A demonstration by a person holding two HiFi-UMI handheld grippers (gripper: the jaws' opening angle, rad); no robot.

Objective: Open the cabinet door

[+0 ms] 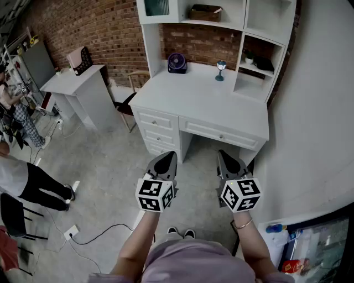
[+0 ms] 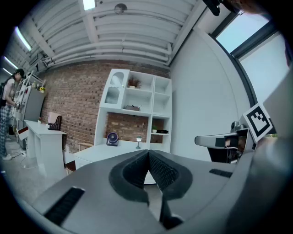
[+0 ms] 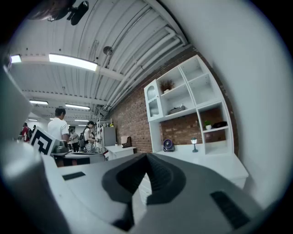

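- A person (image 1: pixel 33 185) stood at the far left edge, on the concrete floor (image 1: pixel 105 166).
- A small white side table (image 1: pixel 77 83) stood against the brick wall and carried a pinkish rack (image 1: pixel 80 59).
- A chair (image 1: pixel 128 102) sat between that side table and the white desk.
- The cabinet door (image 1: pixel 156 6), glass-fronted and shut, filled the upper left compartment of the hutch (image 1: pixel 251 55), well apart from both grippers.
- The left gripper (image 1: pixel 168 156) was held level above the floor, short of the desk drawers. Its fingers (image 2: pixel 132 173) were pressed together with nothing between them.
- On the tabletop (image 1: pixel 193 102), a purple fan (image 1: pixel 177 63) stood left of a small lamp (image 1: pixel 220 71).
- The right gripper (image 1: pixel 224 155) was level beside the left one, and its fingers (image 3: pixel 162 176) likewise met on nothing.
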